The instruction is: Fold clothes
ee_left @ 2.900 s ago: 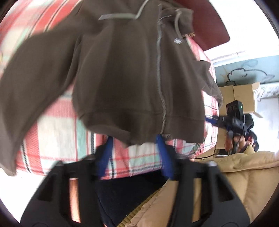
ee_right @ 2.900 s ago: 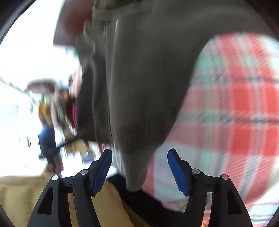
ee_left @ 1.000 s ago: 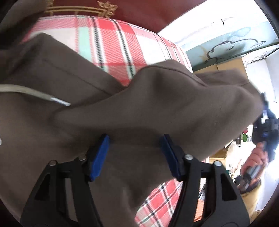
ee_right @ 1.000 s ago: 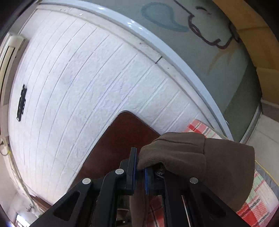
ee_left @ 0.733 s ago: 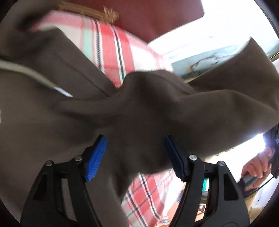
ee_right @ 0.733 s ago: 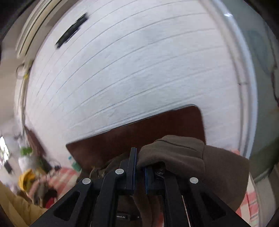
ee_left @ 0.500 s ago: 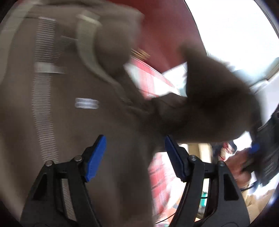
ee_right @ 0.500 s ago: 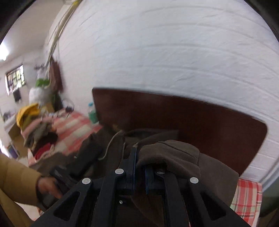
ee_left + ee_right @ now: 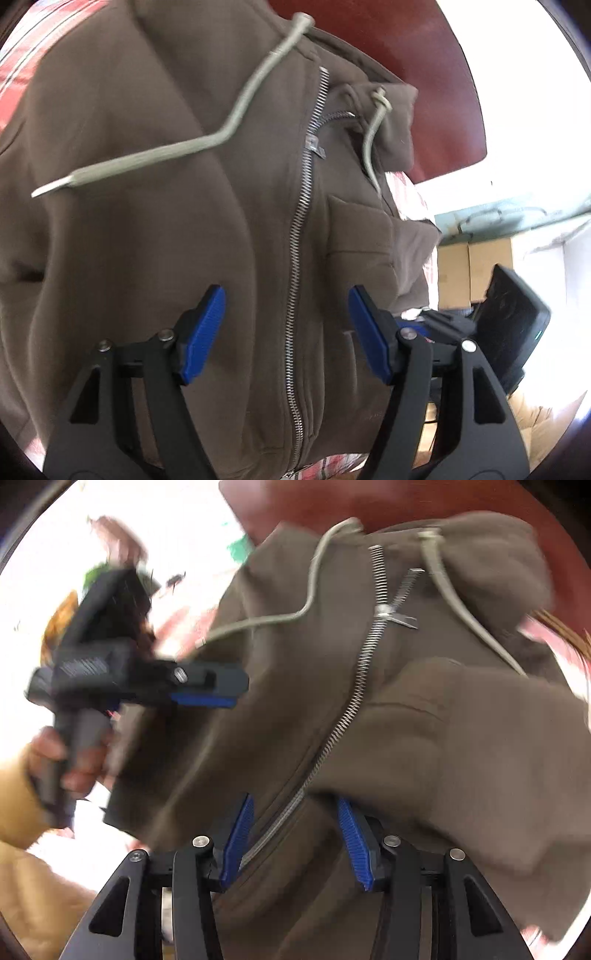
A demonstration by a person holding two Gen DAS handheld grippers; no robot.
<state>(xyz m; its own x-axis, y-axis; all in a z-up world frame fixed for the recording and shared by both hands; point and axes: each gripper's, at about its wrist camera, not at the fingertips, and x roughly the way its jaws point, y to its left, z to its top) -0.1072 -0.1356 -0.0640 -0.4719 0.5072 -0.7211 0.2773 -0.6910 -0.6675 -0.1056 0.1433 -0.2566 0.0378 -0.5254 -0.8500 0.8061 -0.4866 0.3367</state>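
Left wrist view: brown zip hoodie (image 9: 155, 229) spread front-up over a red plaid bedspread (image 9: 22, 66), wooden headboard (image 9: 424, 74) behind. Left gripper (image 9: 286, 332) poised over the zipper (image 9: 295, 266) with jaws wide, holding nothing. One sleeve (image 9: 369, 240) laid across the chest. Long drawstring (image 9: 177, 147) loose across the front, liable to catch in a closing pad.

Right wrist view: right gripper (image 9: 293, 840) jaws parted, gripping nothing, zipper running between the blue pads. Folded sleeve lying loose above, likely to slide back off the chest if nudged. Left gripper in a hand (image 9: 70, 753) near the hoodie's side; risk of the two tools colliding.
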